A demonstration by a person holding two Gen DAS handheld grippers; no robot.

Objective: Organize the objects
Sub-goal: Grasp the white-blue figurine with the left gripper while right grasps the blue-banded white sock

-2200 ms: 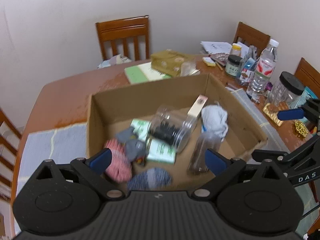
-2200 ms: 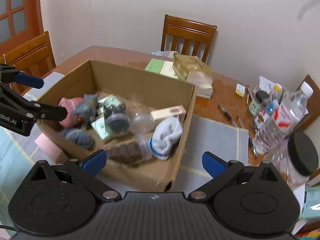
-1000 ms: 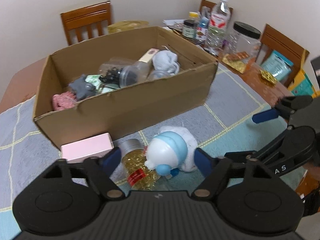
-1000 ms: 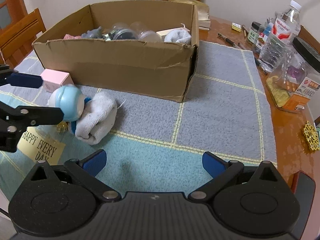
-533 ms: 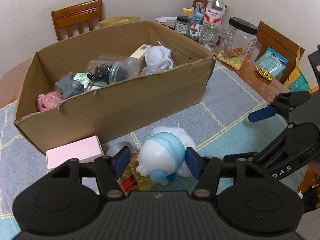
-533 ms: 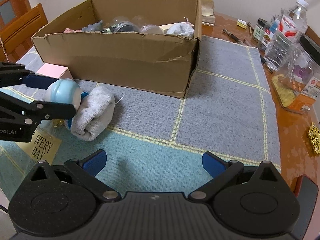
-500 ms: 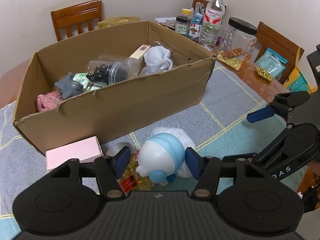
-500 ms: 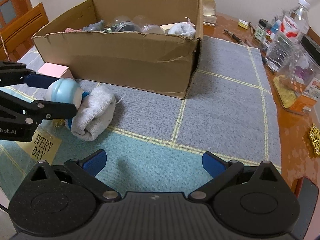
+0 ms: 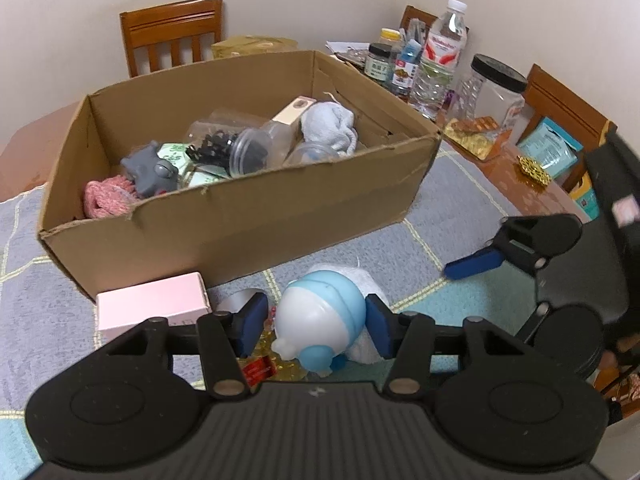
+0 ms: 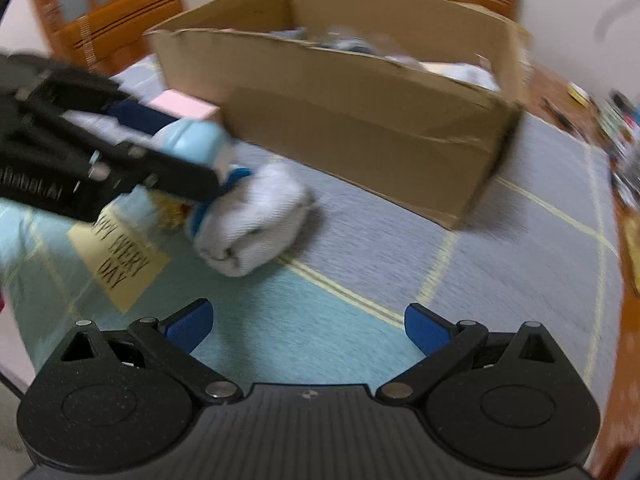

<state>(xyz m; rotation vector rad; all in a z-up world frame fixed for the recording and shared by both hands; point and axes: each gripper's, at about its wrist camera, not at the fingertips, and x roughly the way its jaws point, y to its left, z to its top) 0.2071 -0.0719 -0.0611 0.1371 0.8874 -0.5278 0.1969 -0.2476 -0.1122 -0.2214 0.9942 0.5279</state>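
Here, view by view.

Left wrist view:
- Left tongs (image 9: 316, 322): closed in on the blue-and-white toy (image 9: 320, 318), one blue pad on each side of its round body; the right pad touches it, the left seems to, though a thin gap may remain there.
- Toy's place: between the pads, low over the checked mat (image 9: 452, 208), with a white rolled sock (image 9: 366, 280) just behind it.
- Under the left pad: a jar of yellow capsules (image 9: 264, 344) with a silver lid, lying on its side.
- Left of the tongs: a pink box (image 9: 154, 306), touching the front wall of the cardboard box (image 9: 248, 220).
- Beyond the tongs: the cardboard box holds a grey plush, a pink knit piece, clear jars, a white sock and a cream carton.
- Right of the tongs: the right tongs (image 9: 474, 262) with one blue pad showing.
- Far right on the tabletop (image 9: 508, 172): a water bottle (image 9: 438, 56), a black-lidded jar (image 9: 494, 88) and small jars.

Right wrist view (blurred by motion):
- Right tongs (image 10: 308, 326): spread wide, nothing between the pads, above the mat (image 10: 360, 264).
- Ahead and left: the left tongs (image 10: 188, 160) gripping the toy (image 10: 192, 140), the sock (image 10: 256, 220) touching it on the near side.
- Near left: a yellow card (image 10: 120, 256) with dark lettering, flat on the mat.
- Ahead: the cardboard box (image 10: 360, 120), with the pink box (image 10: 180, 106) beside its front wall.
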